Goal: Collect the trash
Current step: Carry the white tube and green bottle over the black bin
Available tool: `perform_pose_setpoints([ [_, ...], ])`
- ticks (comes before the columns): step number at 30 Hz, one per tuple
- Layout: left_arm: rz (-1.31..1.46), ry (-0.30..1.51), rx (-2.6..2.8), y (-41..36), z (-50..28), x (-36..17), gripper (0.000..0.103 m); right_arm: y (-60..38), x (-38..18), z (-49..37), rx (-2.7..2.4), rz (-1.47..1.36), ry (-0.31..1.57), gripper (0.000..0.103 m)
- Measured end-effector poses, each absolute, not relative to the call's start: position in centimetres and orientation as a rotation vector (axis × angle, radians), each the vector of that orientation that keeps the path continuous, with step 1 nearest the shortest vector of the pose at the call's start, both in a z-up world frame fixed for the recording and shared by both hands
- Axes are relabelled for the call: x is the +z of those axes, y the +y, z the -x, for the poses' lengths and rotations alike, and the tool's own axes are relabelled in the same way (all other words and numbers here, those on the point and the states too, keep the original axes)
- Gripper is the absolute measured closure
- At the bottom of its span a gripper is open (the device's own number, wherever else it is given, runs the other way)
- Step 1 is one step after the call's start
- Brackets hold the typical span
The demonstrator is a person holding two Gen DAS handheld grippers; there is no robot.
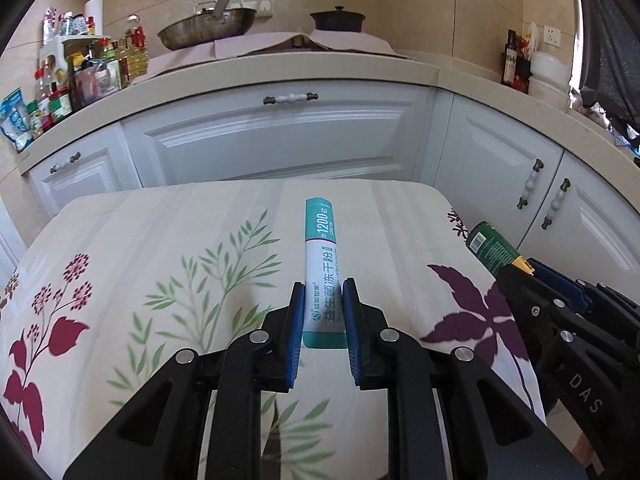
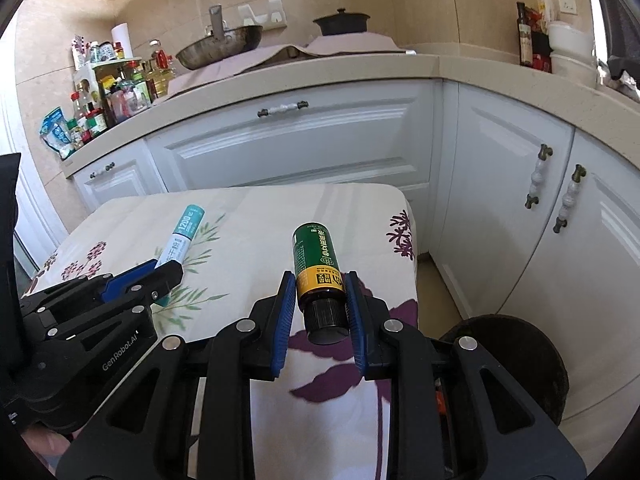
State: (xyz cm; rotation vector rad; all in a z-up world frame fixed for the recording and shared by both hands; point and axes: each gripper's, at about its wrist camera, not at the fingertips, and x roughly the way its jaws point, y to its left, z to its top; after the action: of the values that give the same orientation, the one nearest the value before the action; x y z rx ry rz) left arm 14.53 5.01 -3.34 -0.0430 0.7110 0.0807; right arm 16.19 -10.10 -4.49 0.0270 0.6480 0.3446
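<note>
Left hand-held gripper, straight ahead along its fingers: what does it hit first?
Probably the floral tablecloth. The left hand-held gripper, shut on the teal-and-white sachet, points down over the table, so the sachet's far end would touch the cloth first. Depth is unclear; if it clears the far edge, the white cabinet door is next.

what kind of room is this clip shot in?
Most likely a home kitchen: a wok and a lidded pot sit on the counter, a crowd of sauce and oil bottles fills its left corner, and white cabinets run below.
</note>
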Motion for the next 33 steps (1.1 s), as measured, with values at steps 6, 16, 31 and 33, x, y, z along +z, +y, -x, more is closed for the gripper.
perform_pose_setpoints([
  [6, 0.059, 0.671, 0.095, 5.6, -12.0, -2.4, 0.083, -10.1, -3.3, -13.5, 0.342, -0.022, 0.609, 0.078],
  [16, 0.061, 0.609, 0.098, 6.1, -8.9, -0.4, 0.083, -10.3, -1.1, -9.9, 0.33, -0.002, 0.542, 0.078],
  [31, 0.035, 0.55, 0.054, 3.8, -7.1, 1.5, 0.083, -13.5, 0.0, -7.2, 0.242, 0.0, 0.49, 0.078],
  [33, 0.028, 0.55, 0.037, 2.9, -7.1, 1.4, 0.083, -14.4, -0.1, -7.0, 0.22, -0.01, 0.492, 0.078],
])
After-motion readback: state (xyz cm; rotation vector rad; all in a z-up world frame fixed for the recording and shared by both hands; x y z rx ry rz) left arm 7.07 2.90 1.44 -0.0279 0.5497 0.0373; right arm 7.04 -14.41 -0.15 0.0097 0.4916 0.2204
